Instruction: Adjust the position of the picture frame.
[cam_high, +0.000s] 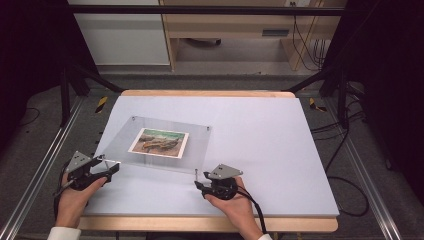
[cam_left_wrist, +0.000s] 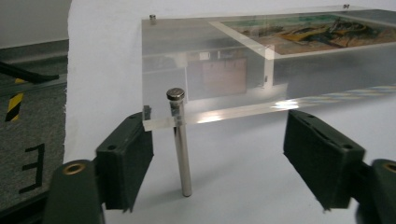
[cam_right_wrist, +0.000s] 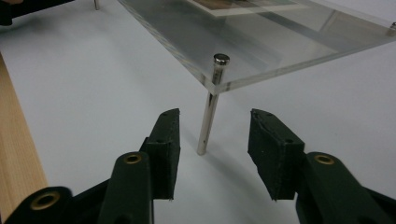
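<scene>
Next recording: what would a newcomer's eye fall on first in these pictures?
A clear acrylic plate holding a colourful printed picture stands raised on thin metal corner legs, left of centre on the pale blue table top. The left gripper sits at its near left corner, jaws open around the leg. The right gripper, also open, faces the near right leg.

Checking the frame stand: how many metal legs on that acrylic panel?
4, one per corner: near-left between the left tool's jaws, near-right ahead of the right tool, far-left, far-right.
</scene>
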